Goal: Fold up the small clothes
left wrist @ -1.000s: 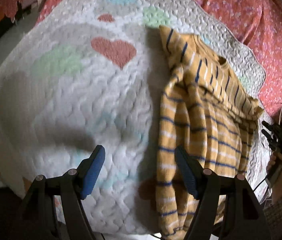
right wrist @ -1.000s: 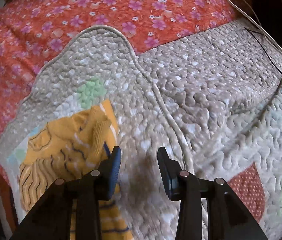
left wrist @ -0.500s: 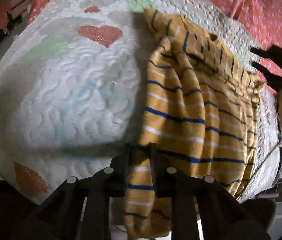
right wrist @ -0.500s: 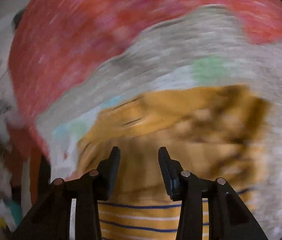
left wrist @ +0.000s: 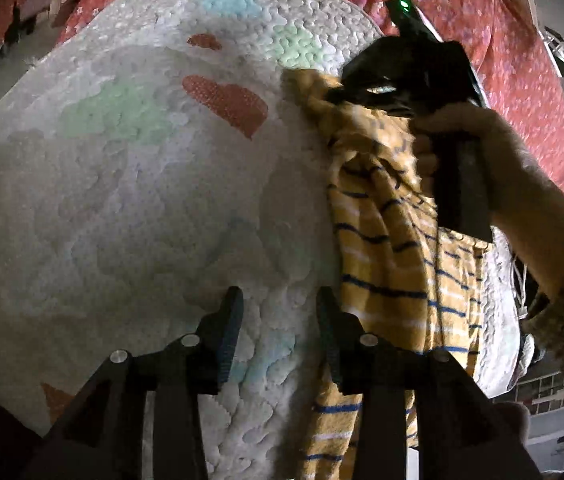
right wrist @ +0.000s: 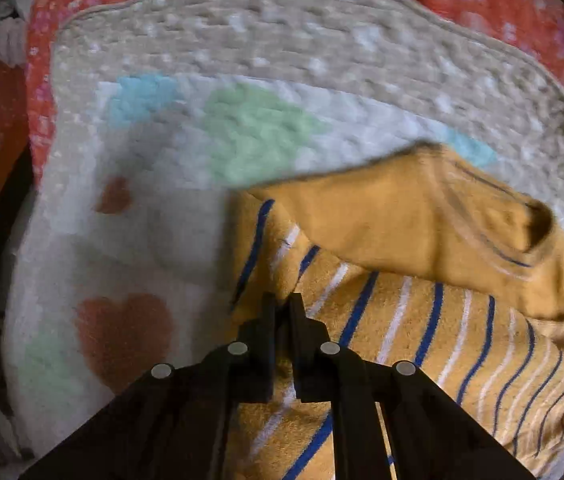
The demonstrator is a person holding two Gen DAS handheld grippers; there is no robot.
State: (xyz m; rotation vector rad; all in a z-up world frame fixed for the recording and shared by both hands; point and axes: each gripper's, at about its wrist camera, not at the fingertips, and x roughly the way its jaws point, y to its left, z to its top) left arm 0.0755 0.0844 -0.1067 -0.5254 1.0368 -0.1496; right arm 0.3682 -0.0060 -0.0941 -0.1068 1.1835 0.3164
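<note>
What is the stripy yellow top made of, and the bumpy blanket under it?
The stripy yellow top looks like soft fleecy or terry knit: its surface is fuzzy and it droops in loose folds. The blanket looks like a padded, stitched quilt: puffy little bumps all over, with coloured heart patches. Exact fibres can't be told from here.

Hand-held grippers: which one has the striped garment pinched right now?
The right hand-held gripper, shut on the yellow striped garment; the left hand-held gripper gapes over bare quilt.

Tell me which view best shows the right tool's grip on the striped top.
Right wrist: the right tool is shut on the striped top at its edge. Left wrist shows only that tool's body and the hand; its tips are hidden.
</note>
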